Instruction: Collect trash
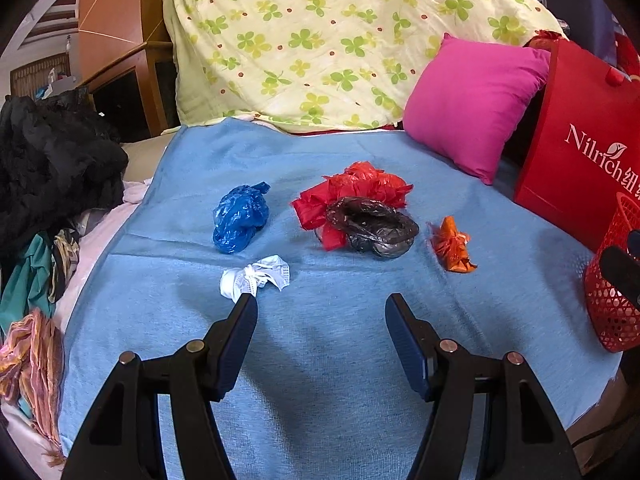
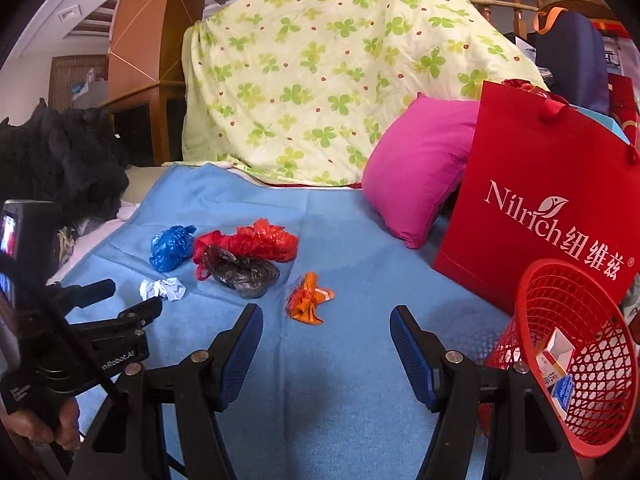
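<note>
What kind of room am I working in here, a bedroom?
Probably a lived-in bedroom or a living room with a daybed: a blue blanket covers a soft bed-like surface, with a pink pillow and clover-print quilt behind, and clothes heaped alongside.

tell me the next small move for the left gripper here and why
Probably ease the left gripper forward and a little left to straddle the white crumpled wad. Its jaws stand open and empty, that wad lies nearest, just off its left fingertip, loose on the blue blanket. The red mesh basket waits to the right.
</note>
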The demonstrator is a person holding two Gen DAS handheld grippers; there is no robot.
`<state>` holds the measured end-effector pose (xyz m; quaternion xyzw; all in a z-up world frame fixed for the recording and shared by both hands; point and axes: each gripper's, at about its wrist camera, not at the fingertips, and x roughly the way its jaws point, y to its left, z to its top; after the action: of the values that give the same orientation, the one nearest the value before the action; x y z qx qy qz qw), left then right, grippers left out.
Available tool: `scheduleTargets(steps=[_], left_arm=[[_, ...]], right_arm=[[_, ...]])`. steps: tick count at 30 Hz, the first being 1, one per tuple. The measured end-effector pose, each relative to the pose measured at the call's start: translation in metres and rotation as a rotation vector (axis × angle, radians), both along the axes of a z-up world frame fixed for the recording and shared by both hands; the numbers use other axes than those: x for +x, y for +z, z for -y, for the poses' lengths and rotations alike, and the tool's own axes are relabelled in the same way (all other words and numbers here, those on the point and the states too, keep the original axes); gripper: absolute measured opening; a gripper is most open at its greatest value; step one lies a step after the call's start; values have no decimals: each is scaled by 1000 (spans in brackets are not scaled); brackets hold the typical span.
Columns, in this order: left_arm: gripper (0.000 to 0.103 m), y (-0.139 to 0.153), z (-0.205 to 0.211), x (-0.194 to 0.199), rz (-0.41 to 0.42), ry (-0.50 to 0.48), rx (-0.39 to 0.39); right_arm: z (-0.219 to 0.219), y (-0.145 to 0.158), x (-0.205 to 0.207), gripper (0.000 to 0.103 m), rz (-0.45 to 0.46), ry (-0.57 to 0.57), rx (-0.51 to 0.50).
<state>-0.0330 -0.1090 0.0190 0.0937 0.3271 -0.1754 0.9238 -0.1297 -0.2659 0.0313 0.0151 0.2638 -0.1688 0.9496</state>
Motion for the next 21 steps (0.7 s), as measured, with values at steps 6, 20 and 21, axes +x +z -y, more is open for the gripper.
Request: scheduleTargets(steps=[6,20,21], left_arm=[[67,-2,8,-2,5,-15,16],[67,-5,21,-6,6,-39,38],[67,-5,22,-6,6,-40,39]], right_arm=[[6,-2,2,70,-21,-19,9],[9,-3,1,70,-30,-29,11],[10,-3,1,70,-31,-29,12]])
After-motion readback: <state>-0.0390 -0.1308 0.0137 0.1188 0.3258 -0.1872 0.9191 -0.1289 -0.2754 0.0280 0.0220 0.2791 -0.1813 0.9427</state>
